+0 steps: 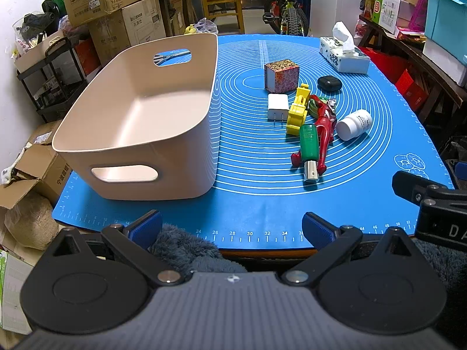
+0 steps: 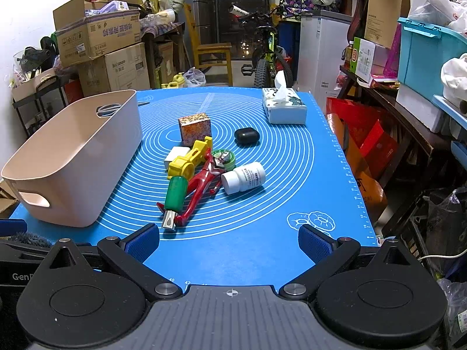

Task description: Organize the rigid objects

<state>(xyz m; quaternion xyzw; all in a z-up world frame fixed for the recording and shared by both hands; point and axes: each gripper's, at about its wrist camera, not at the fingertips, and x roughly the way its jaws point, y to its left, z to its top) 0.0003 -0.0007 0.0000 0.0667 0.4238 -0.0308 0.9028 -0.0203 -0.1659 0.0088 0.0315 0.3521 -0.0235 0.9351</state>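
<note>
Both grippers, left [image 1: 232,229] and right [image 2: 229,240], spread wide and empty; we start with the green bottle [image 2: 175,194], pinching mid-body before lifting to the basket [image 2: 73,157].

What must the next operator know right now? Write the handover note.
Left hand-held gripper: open, empty, at the near mat edge.
Right hand-held gripper: open, empty, facing the pile.
Beige bin: on the mat's left side, nothing inside.
On the blue mat: patterned box, black case, white charger, yellow toy, red figure, green bottle, white pill bottle, green tin.
Done: nothing binned. Left: everything.
</note>
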